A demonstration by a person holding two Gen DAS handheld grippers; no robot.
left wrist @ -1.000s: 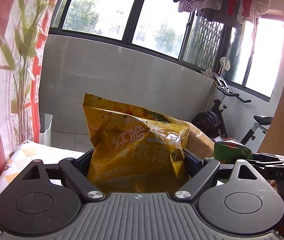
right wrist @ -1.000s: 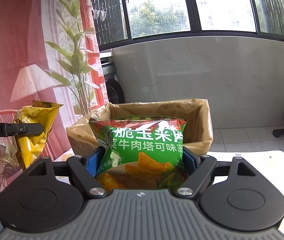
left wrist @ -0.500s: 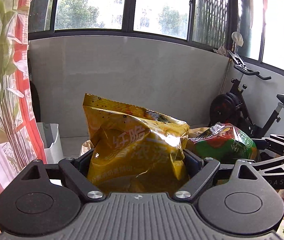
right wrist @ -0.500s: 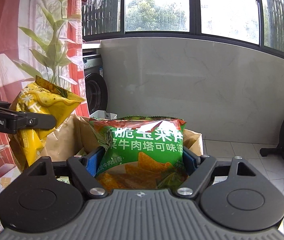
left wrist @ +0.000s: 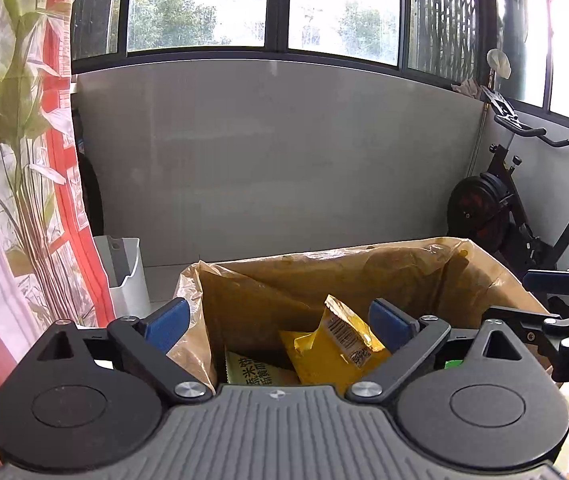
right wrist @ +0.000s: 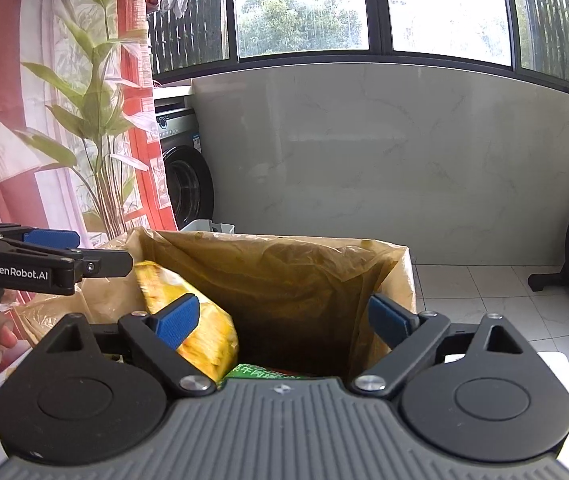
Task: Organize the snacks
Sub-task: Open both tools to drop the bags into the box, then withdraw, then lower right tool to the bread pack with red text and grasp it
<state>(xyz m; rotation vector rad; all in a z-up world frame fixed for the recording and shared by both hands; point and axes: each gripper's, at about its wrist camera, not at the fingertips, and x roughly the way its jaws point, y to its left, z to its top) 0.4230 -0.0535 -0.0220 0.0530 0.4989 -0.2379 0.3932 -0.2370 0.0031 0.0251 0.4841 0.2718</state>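
Left tool (left wrist: 278, 320) spread wide and empty, right tool (right wrist: 280, 318) likewise wide and empty, both above the brown plastic-lined box (left wrist: 324, 276) mid-frame, crinkly yellow snack bag (left wrist: 340, 344) and green snack bag (right wrist: 268, 372) inside it

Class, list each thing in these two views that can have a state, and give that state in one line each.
Left tool: open, empty.
Right tool: open, empty.
Yellow snack bag: lying inside the box.
Green snack bag: inside the box, mostly hidden.
Lined box: open-topped.
Washing machine: door shut.
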